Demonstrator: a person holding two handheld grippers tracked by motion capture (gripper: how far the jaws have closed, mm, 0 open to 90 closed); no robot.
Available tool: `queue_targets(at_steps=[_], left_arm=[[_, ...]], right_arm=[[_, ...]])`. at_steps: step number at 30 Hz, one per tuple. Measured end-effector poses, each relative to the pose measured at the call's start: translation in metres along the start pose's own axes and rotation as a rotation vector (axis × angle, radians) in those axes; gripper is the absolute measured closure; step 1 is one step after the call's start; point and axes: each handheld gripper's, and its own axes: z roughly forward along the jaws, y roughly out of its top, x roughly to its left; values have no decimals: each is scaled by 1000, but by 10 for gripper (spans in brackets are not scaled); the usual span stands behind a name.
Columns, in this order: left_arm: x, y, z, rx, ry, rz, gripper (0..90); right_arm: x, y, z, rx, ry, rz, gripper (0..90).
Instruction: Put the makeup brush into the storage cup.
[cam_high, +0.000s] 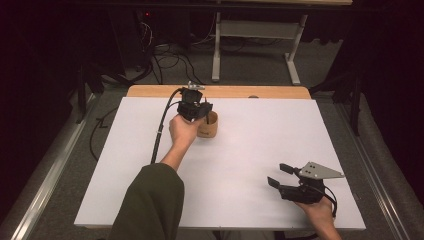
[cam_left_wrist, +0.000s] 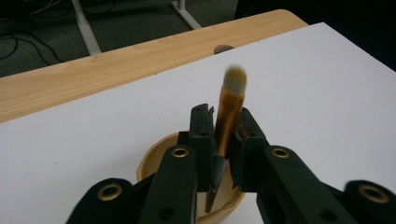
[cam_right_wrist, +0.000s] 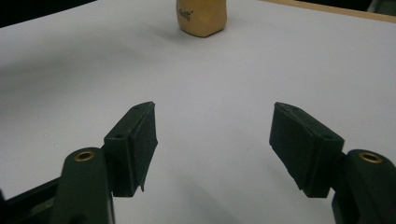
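Observation:
My left gripper (cam_high: 199, 109) hangs over a light wooden cup (cam_high: 210, 128) near the far edge of the white tabletop. In the left gripper view its jaws (cam_left_wrist: 223, 122) are shut on a makeup brush (cam_left_wrist: 229, 107) with an amber ferrule and pale bristles pointing up. The brush's dark tapered handle end reaches down into the cup (cam_left_wrist: 152, 161). My right gripper (cam_high: 276, 174) rests in a hand near the front right of the table, jaws wide open with nothing between them (cam_right_wrist: 215, 121). It faces the cup (cam_right_wrist: 201, 18), which stands far off.
The white tabletop (cam_high: 250, 150) lies on a wooden desk whose far edge (cam_high: 220, 91) shows beyond it. Past that edge are a grey floor with cables (cam_high: 165, 57) and a metal table frame (cam_high: 255, 30). A sleeved forearm (cam_high: 150, 200) crosses the front left.

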Motion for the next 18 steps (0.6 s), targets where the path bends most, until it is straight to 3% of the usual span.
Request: queue_targets(at_steps=[5, 12, 18], left_arm=[[-1, 0, 0, 12, 7, 0, 532], [0, -2, -5, 22, 3, 4, 399], [4, -6, -15, -8, 13, -10, 317]], right_arm=[[0, 0, 0, -2, 2, -8, 339], [0, 0, 0, 0, -1, -6, 340], [1, 0, 0, 4, -1, -3, 340]])
